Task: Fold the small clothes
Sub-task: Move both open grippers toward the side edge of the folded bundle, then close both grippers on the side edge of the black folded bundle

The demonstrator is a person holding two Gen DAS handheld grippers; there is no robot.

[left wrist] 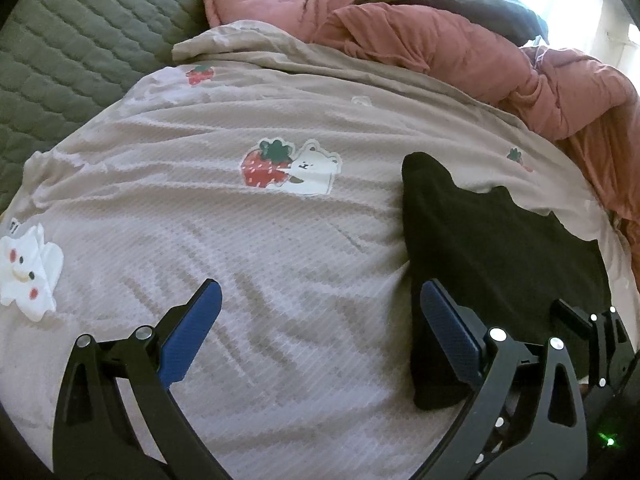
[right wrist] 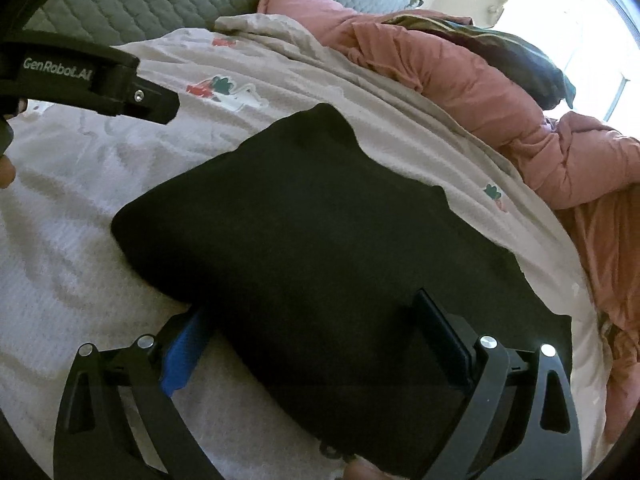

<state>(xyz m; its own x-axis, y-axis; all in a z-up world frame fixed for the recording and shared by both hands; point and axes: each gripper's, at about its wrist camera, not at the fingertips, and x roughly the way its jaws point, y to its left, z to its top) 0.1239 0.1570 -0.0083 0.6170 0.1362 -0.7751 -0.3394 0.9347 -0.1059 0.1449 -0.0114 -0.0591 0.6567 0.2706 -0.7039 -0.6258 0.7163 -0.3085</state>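
A black garment (right wrist: 304, 240) lies flat on a pale bedsheet (left wrist: 280, 240) printed with strawberries and white bears. The cloth is plain, dark and soft, folded into a thick, roughly rectangular pad with rounded corners and a wavy far edge. It sits to the right of the sheet's large strawberry-and-bear print (left wrist: 290, 168), well apart from it, with its long side running diagonally across the sheet.

I see a bed with a strawberry-print sheet (left wrist: 280, 220), a bunched pink quilt (left wrist: 460, 56) behind it, a grey quilted cover (left wrist: 80, 40) beside, and bright window glare (right wrist: 580, 12).
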